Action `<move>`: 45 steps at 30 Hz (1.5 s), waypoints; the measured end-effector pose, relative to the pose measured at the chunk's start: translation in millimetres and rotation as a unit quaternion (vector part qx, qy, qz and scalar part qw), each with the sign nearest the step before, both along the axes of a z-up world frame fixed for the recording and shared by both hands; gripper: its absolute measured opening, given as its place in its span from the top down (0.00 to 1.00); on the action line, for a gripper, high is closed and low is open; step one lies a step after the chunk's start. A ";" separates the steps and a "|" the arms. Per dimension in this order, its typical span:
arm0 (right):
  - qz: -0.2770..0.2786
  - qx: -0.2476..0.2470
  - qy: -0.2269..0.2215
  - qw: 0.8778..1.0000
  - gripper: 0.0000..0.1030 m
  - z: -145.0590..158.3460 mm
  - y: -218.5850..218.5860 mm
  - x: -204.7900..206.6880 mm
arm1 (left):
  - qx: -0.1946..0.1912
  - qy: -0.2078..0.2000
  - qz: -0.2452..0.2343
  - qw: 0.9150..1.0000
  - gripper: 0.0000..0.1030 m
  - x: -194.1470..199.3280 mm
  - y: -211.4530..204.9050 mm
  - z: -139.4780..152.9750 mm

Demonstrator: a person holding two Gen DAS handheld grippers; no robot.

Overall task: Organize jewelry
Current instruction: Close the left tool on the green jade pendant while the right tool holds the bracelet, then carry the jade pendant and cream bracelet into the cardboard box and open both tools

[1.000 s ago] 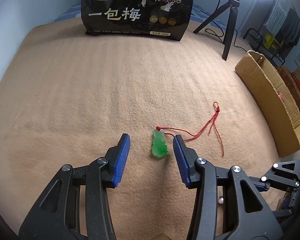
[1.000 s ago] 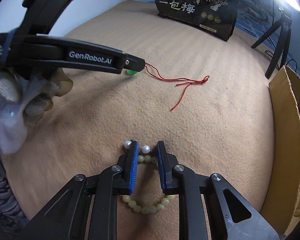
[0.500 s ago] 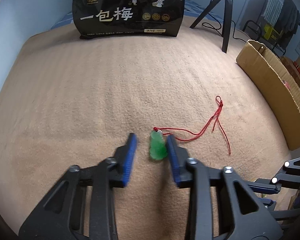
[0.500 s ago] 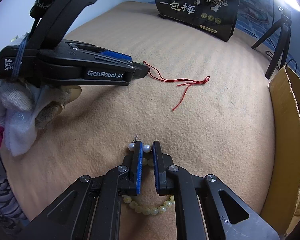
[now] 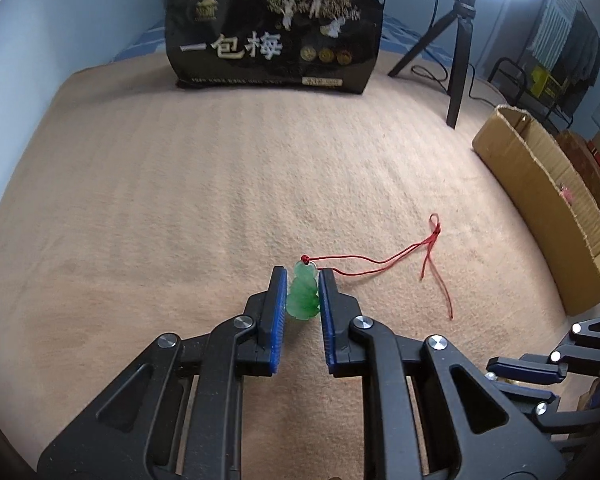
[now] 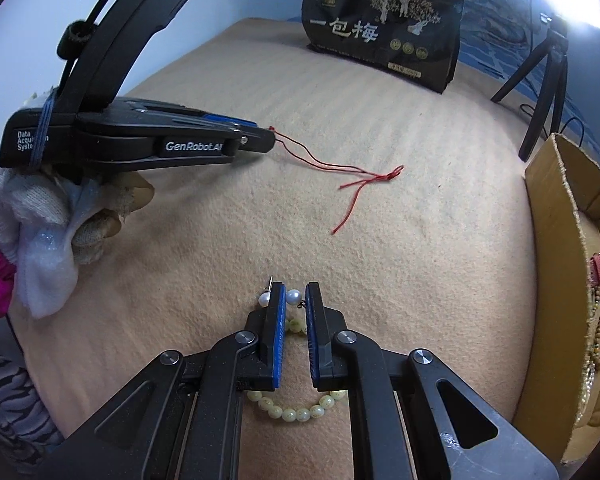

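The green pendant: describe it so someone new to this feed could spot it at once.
On the tan blanket, well in front of the black snack bag, look between the left gripper's blue pads. The green pendant is pinched there, the only translucent green carved piece, trailing a red cord rightward.

A green pendant (image 5: 303, 295) on a red cord (image 5: 384, 260) lies on a tan blanket (image 5: 180, 208), lower centre; pale yellow beads (image 6: 296, 412) and white pearls (image 6: 293, 295) nearby; black bag (image 5: 276, 28) with gold trees, upper centre; brown cardboard box (image 5: 540, 200), right.
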State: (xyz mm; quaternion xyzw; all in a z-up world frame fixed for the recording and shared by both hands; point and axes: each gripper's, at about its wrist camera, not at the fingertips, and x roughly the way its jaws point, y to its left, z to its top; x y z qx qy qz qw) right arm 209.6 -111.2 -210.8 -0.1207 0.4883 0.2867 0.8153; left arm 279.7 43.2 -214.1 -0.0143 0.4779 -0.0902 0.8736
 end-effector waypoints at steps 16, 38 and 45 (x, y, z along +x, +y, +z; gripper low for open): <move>-0.038 0.047 -0.048 0.997 0.92 58.3 -27.7 -7.6 | -0.036 -0.066 -0.001 0.997 0.86 -24.1 -1.7 76.0; -0.156 0.075 -0.099 0.980 0.92 102.3 -155.8 -13.2 | -0.094 -0.127 -0.075 0.985 0.86 -54.9 -88.0 163.2; -0.199 0.067 -0.093 0.973 0.92 94.2 -204.2 -14.3 | -0.099 -0.136 -0.106 0.980 0.86 -45.4 -141.0 174.1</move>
